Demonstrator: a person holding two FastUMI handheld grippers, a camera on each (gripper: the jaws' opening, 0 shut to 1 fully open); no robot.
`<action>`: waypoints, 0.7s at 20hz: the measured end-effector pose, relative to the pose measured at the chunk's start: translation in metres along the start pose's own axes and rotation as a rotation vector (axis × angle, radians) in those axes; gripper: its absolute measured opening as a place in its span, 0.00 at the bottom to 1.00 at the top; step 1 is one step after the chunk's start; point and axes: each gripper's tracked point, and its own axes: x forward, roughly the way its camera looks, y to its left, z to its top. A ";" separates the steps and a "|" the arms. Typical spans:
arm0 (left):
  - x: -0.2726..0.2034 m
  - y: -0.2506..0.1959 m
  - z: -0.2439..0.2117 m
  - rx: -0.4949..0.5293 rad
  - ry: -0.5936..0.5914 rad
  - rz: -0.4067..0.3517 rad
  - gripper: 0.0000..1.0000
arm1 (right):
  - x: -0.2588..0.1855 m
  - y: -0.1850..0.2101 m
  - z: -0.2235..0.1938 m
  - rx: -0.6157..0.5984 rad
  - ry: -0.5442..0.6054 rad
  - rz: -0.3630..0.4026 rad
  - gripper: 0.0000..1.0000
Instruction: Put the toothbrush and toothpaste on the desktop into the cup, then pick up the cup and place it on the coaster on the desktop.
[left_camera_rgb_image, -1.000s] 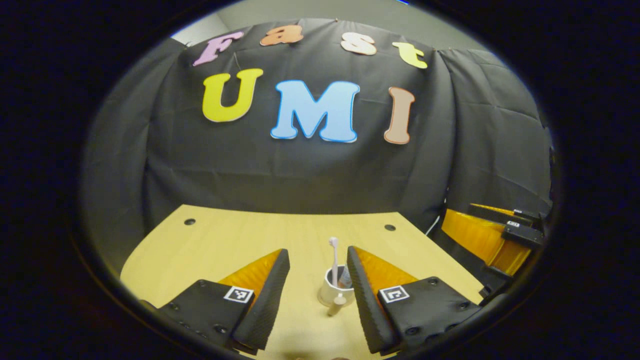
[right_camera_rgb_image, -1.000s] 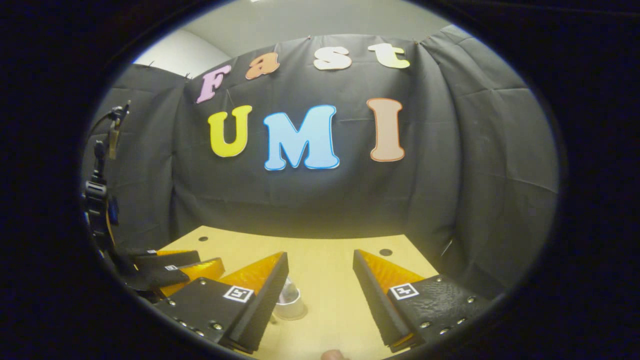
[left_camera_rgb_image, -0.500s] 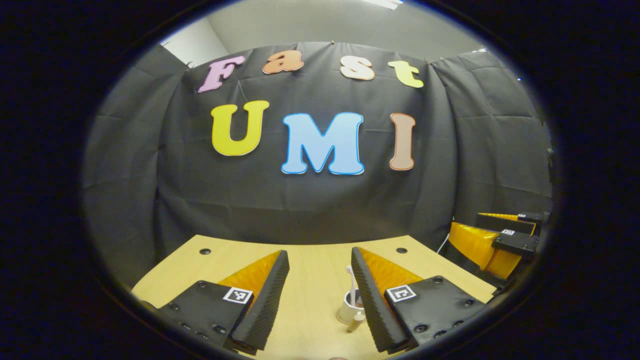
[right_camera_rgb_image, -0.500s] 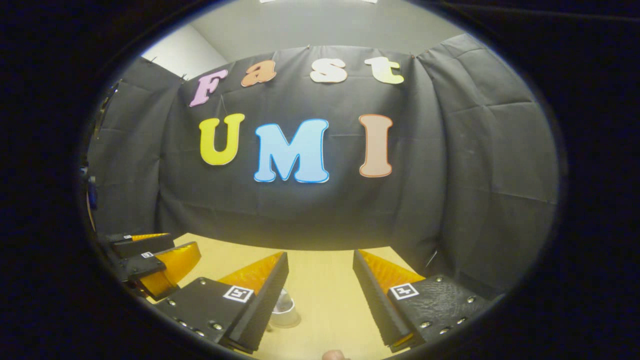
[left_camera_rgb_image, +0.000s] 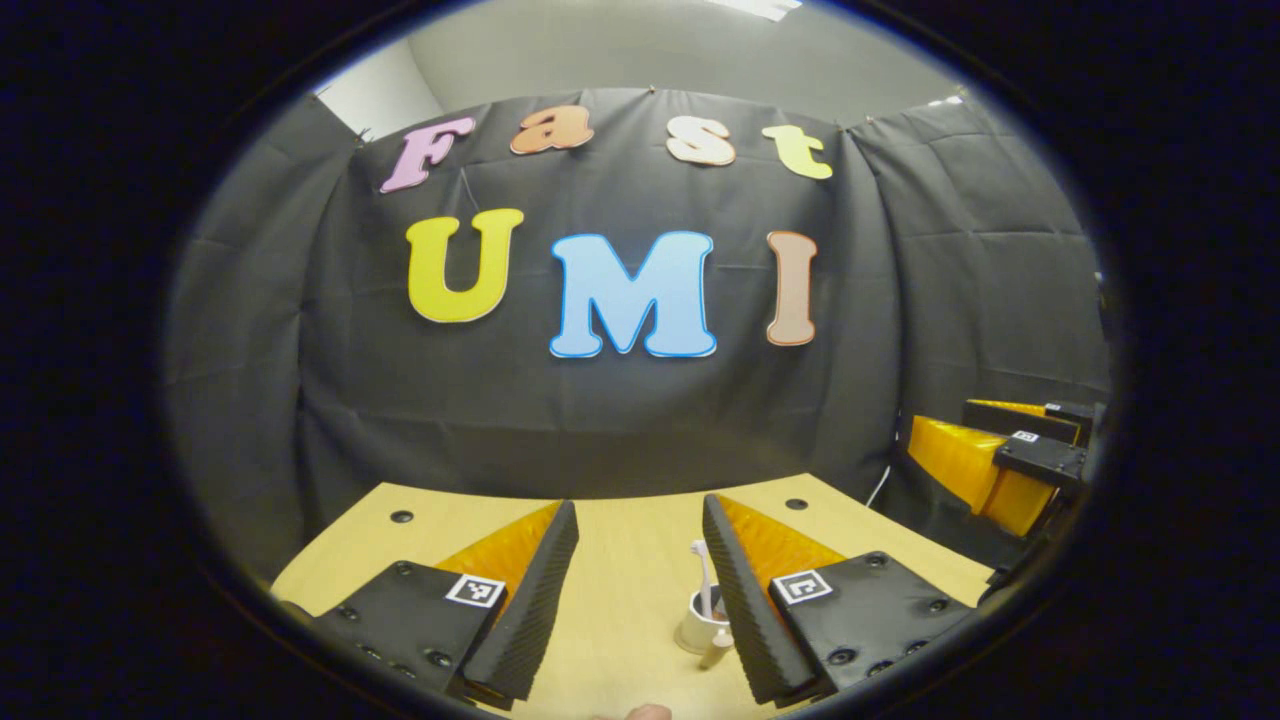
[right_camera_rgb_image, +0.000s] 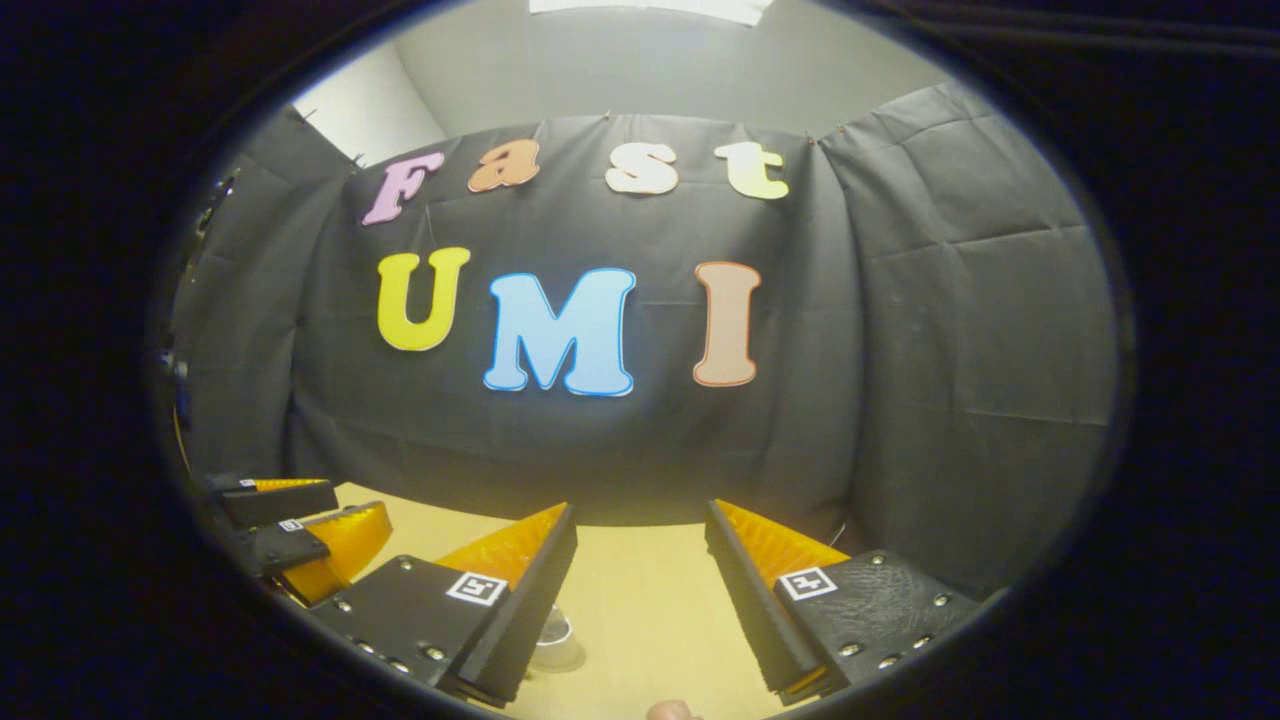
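Note:
A white cup (left_camera_rgb_image: 697, 632) stands on the wooden desktop (left_camera_rgb_image: 620, 560) with a white toothbrush (left_camera_rgb_image: 703, 578) upright in it, head up. The cup sits just inside the right finger of my left gripper (left_camera_rgb_image: 638, 600), which is open and holds nothing. In the right gripper view the cup (right_camera_rgb_image: 556, 648) is half hidden behind the left finger of my right gripper (right_camera_rgb_image: 640, 600), also open and holding nothing. A short pale stub (left_camera_rgb_image: 717, 650) sticks out at the cup's base; I cannot tell what it is.
The other gripper hangs off the table's right edge in the left gripper view (left_camera_rgb_image: 1000, 460), and the left gripper shows at the far left in the right gripper view (right_camera_rgb_image: 300, 525). Two round holes (left_camera_rgb_image: 401, 517) (left_camera_rgb_image: 796, 504) mark the desktop's far corners. Black cloth closes the back.
Both cameras have tilted up and drawn back: the cup has dropped lower in each view and looks smaller. Both grippers stay open.

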 end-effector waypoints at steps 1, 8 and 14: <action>0.000 -0.002 0.003 -0.001 -0.006 -0.003 0.81 | 0.001 0.002 0.002 0.002 -0.001 0.005 0.85; 0.002 -0.021 0.007 0.007 -0.037 0.029 0.82 | 0.000 -0.011 0.005 -0.043 -0.023 0.055 0.84; -0.004 -0.055 0.012 -0.019 -0.095 0.143 0.81 | -0.003 -0.053 0.013 -0.074 -0.073 0.145 0.83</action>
